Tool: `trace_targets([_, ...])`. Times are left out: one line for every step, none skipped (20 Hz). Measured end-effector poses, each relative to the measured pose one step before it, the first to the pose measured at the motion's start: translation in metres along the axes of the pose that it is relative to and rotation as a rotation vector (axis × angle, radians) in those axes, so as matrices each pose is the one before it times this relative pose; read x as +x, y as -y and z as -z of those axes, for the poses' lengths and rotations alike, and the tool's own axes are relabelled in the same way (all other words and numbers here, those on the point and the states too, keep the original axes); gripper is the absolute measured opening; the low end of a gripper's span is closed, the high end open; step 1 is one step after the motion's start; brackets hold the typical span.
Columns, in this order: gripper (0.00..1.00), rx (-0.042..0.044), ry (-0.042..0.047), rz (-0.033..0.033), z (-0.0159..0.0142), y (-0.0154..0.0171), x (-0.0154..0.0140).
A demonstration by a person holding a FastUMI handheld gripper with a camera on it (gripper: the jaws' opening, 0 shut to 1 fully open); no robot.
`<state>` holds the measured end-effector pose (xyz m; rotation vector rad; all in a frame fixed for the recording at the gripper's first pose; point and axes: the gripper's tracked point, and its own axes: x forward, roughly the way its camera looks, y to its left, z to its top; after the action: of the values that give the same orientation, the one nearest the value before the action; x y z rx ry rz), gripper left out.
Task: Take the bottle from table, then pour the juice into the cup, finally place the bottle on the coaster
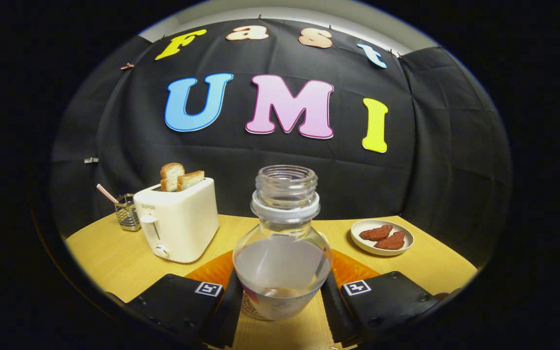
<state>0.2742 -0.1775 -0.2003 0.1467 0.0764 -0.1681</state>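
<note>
We see the gripper (282, 291) clamped on the upright bottle (282, 253); coaster (353, 267) at 12 o'clock behind; placing remains.

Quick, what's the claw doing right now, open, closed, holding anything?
Claw: closed on the bottle, a finger pressing each side, bottle upright over the orange coaster.

I have the bottle (282, 253) upright between my gripper's (282, 296) fingers, both pressing its sides, over the coaster (353, 270) on the table (114, 257). Beyond-left stands the toaster (178, 223) with bread (180, 177), a basket (127, 212) behind-left of it. Beyond-right sits a plate (382, 236).
</note>
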Motion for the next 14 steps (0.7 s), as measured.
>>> trace_targets([0.75, 0.01563, -0.01155, -0.00391, 0.00647, -0.00177, 0.0067])
trace_targets([0.75, 0.02106, -0.01394, -0.01658, 0.00654, -0.00473, 0.00477])
trace_targets([0.75, 0.01681, -0.00899, -0.01126, 0.00269, -0.00287, 0.00308])
trace_targets([0.75, 0.01273, 0.00244, -0.00448, 0.00034, -0.00195, 0.00254])
trace_targets([0.75, -0.00117, 0.00415, 0.00772, -0.00057, 0.00086, 0.00256])
trace_targets([0.74, -0.00347, -0.00751, 0.00619, 0.00136, 0.00062, 0.00346])
trace_targets([0.75, 0.00256, -0.00951, 0.00346, 0.00143, -0.00051, 0.00367])
trace_targets([0.75, 0.00854, -0.00999, 0.00003, 0.00178, -0.0012, 0.00302])
trace_targets([0.75, 0.00492, -0.01222, 0.00288, 0.0027, -0.00072, 0.00192])
trace_targets([0.75, -0.00043, -0.01217, -0.0001, 0.00311, -0.00052, 0.0013])
trace_targets([0.75, -0.00464, 0.00607, 0.00283, -0.00177, 0.00092, -0.00036])
trace_targets([0.75, -0.00854, 0.00255, 0.01237, -0.00098, 0.00379, 0.00061])
trace_targets([0.75, -0.00327, -0.00102, 0.00694, -0.00066, 0.00275, -0.00057])
trace_targets([0.75, 0.00114, -0.00881, 0.00864, 0.00262, 0.00307, 0.00076])
